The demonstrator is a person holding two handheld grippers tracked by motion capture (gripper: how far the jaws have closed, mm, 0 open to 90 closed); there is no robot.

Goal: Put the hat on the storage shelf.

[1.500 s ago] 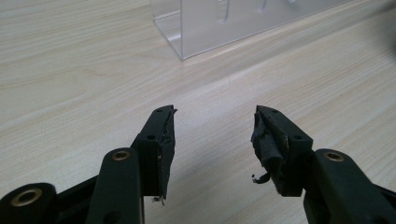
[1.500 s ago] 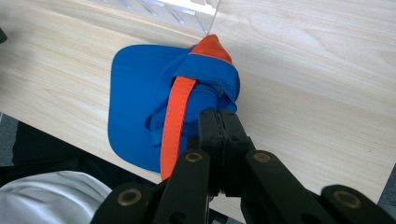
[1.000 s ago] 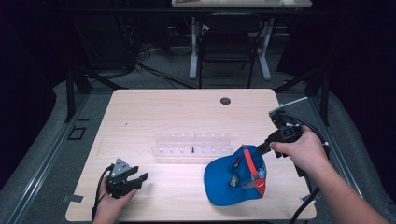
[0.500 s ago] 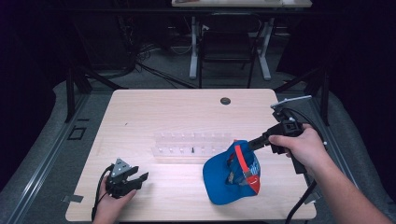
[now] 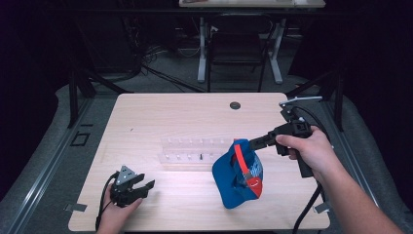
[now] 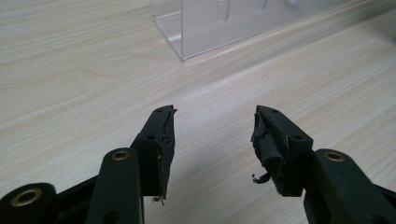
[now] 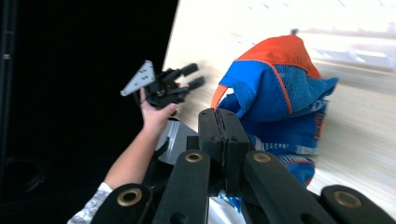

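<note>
A blue cap (image 5: 237,174) with red-orange trim and mesh panels hangs at the table's right front, its lower edge on or just over the wood. My right gripper (image 5: 253,143) is shut on the cap's top edge, and its hand is to the right. In the right gripper view the jaws (image 7: 219,122) are pressed together with the cap (image 7: 280,88) drooping beyond them. My left gripper (image 5: 142,187) rests open near the front left edge. In its own view, the left gripper (image 6: 212,135) has only bare wood between its pads.
A clear plastic rack (image 5: 195,148) with small pegs lies across the table's middle, just left of the cap; its corner (image 6: 219,23) is ahead of the left jaws. A black round grommet (image 5: 235,105) sits near the far edge. Dark floor, cables and a chair lie beyond.
The right gripper has risen and moved left, pulling the cap up from lying flat to hanging upright. The left gripper has stayed where it was.
</note>
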